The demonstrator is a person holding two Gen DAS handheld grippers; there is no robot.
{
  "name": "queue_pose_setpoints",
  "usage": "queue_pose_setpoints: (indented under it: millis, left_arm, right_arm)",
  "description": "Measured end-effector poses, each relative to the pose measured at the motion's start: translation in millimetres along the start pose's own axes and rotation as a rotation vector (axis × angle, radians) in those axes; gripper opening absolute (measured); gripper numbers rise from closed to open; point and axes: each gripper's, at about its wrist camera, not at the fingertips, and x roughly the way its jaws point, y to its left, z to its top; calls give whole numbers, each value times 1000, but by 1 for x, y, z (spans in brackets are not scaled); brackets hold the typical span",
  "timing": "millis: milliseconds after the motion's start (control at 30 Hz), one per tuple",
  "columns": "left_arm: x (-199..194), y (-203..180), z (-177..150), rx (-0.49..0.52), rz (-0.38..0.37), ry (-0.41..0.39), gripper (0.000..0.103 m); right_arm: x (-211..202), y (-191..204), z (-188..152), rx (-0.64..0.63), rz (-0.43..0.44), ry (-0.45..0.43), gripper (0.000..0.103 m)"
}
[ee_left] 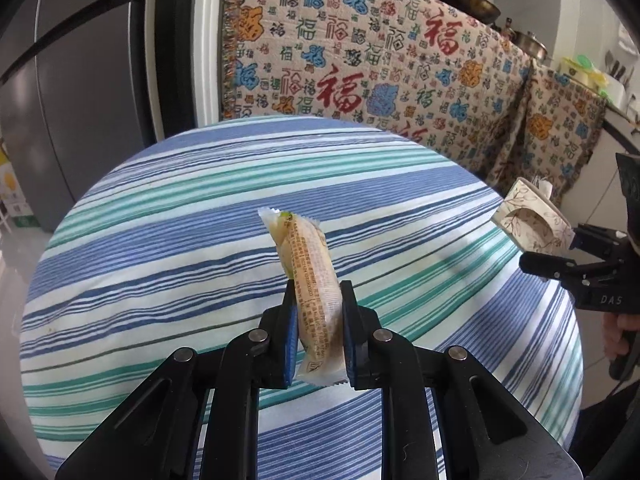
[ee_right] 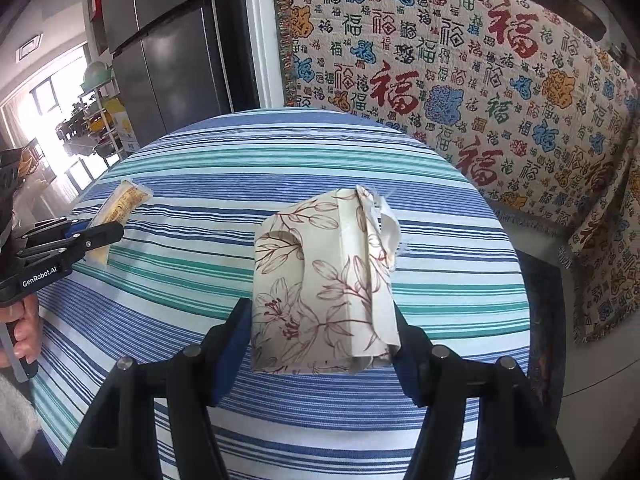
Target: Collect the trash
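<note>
A round bench [ee_left: 168, 208] fills both views, covered by a cloth striped in blue, teal and white. Behind it hangs a cream woven throw [ee_left: 380, 64] patterned with red, blue and orange characters, draped over a counter where dark pans [ee_left: 464, 0] sit. To the left stands a grey refrigerator [ee_right: 168, 48], and beyond it a bright window and a wire rack [ee_right: 100, 120] with crockery.

The left gripper [ee_left: 319, 320] has its jaws drawn narrow, pinching a sealed snack wrapper [ee_left: 308, 276], cream and tan with printed text. The wrapper is clear of the cloth; its long axis runs along the fingers, one crimped end pointing up and away from the camera, leaning slightly left, the other end hanging just behind the pads.

The right gripper [ee_right: 320, 320] has its jaws at a middling width, clamped on the sides of a crumpled paper package [ee_right: 324, 280], cream with a red-brown floral print and a curved cut-out. It is lifted off the cloth, its longer side running away from the camera, the torn, folded end farthest out.
</note>
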Motion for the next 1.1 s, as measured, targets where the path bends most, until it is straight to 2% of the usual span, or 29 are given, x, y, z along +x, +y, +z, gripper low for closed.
queue_pose_setpoints:
  millis: [600, 867, 1100]
  left_arm:
    - [-14, -108, -1, 159, -165, -19, 17]
    - [-26, -169, 2, 260, -243, -43, 17]
    - [-17, -234, -5, 285, -346, -23, 17]
  right_arm:
    - [-80, -61, -41, 139, -49, -66, 65]
    - [-120, -101, -75, 238, -105, -93, 65]
    - [-158, -147, -115, 334, -187, -116, 65]
